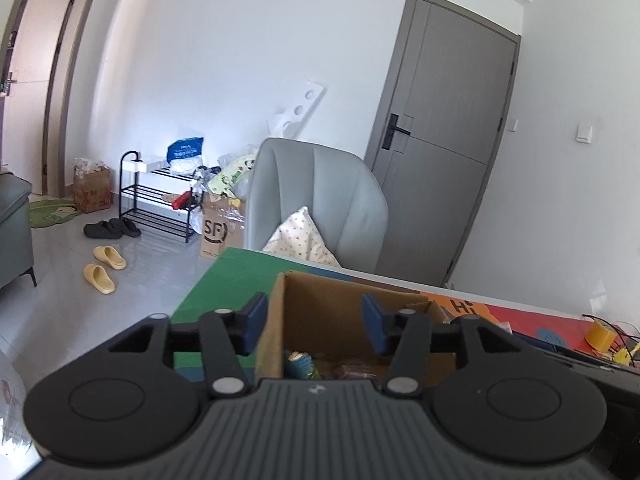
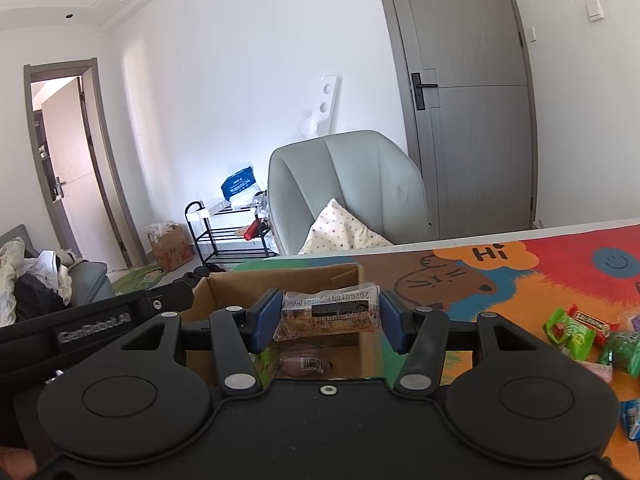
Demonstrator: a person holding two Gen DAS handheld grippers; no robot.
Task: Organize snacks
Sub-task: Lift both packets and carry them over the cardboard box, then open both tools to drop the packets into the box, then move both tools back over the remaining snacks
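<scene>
An open cardboard box (image 1: 320,304) stands on a colourful table mat (image 2: 520,280). My left gripper (image 1: 314,322) is open and straddles the box's left wall, with one blue pad (image 1: 254,322) outside and the other inside. In the box lie a green-blue packet (image 1: 300,362) and a brown wrapped snack (image 2: 304,364). My right gripper (image 2: 330,324) is shut on a clear-wrapped brown cake packet (image 2: 328,314), held over the box's (image 2: 280,280) opening. Several loose snack packets (image 2: 576,328) lie on the mat to the right. The left tool's black housing (image 2: 100,320) shows at the box's left side.
A grey armchair (image 1: 320,196) with a spotted pillow (image 2: 340,232) stands behind the table, beside a grey door (image 2: 472,120). A yellow tape roll (image 1: 600,336) and cables lie at the mat's right end. Shoe rack (image 1: 156,196), cartons and slippers are on the floor at left.
</scene>
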